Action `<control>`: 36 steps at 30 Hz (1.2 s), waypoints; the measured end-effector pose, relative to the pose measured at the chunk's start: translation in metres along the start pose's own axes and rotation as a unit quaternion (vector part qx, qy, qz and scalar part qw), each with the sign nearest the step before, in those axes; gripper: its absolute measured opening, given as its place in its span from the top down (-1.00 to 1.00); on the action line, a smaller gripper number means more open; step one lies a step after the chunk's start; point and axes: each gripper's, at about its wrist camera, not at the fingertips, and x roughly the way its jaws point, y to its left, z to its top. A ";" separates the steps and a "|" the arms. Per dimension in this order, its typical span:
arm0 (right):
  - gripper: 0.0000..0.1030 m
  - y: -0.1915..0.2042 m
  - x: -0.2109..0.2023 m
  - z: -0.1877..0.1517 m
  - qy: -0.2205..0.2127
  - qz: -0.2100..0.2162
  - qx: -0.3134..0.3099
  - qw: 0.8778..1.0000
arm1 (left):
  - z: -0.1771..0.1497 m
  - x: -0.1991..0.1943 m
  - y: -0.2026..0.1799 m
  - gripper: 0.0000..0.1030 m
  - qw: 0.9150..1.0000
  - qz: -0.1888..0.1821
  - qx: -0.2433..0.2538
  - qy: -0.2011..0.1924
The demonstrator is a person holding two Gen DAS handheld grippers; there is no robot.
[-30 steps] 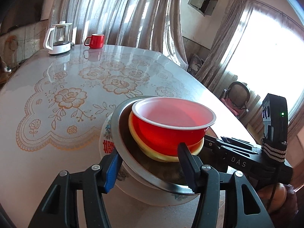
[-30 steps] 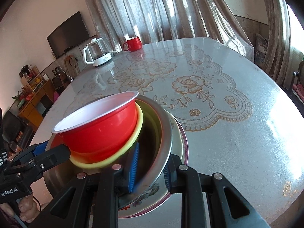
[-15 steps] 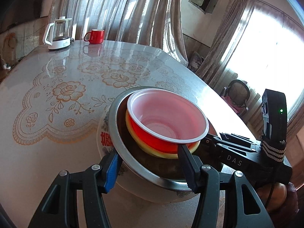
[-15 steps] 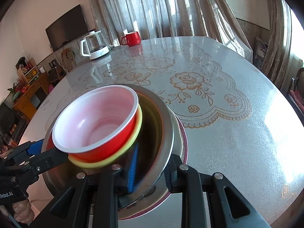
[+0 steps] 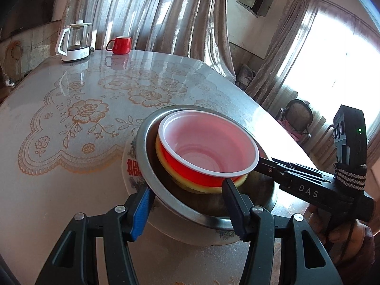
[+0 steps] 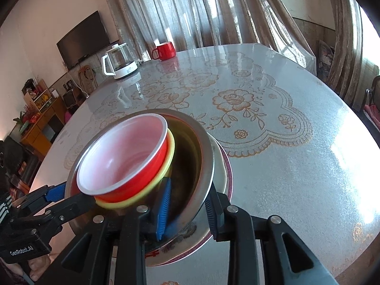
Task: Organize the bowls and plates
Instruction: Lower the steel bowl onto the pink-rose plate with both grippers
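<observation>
A red bowl with a white inside (image 5: 209, 152) (image 6: 123, 159) sits in a yellow bowl (image 5: 201, 187) (image 6: 169, 156), inside a steel basin (image 5: 166, 190) (image 6: 201, 156), on a white flowered plate (image 5: 133, 168) (image 6: 223, 166). The stack rests near the table's front edge. My left gripper (image 5: 187, 211) straddles the basin's near rim, one finger outside and one inside; it also shows in the right wrist view (image 6: 68, 194). My right gripper (image 6: 187, 206) straddles the basin's rim on the opposite side; it shows in the left wrist view (image 5: 268, 163) too. Both are closed on the rim.
A white and glass kettle (image 5: 74, 41) (image 6: 120, 60) and a red mug (image 5: 120, 45) (image 6: 165, 51) stand at the table's far edge. The table (image 5: 71, 166) has a glossy flowered cover. A chair (image 5: 296, 118) stands beyond the table on the right.
Both cameras now look more steeply down into the red bowl, whose white inside shows more. The stack has come lower and sits flatter. Both grippers keep their hold on the basin rim.
</observation>
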 end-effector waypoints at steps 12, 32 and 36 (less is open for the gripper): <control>0.54 0.004 -0.009 -0.006 -0.018 -0.010 -0.009 1.000 | -0.008 -0.009 -0.003 -0.08 1.000 0.000 0.002 -0.007; 0.43 0.007 -0.005 -0.010 -0.013 -0.003 -0.001 1.000 | -0.014 -0.016 -0.007 -0.08 1.000 0.011 0.001 -0.010; 0.40 0.008 -0.006 -0.011 -0.014 -0.001 0.003 1.000 | -0.015 -0.020 -0.007 -0.09 1.000 0.014 -0.003 -0.014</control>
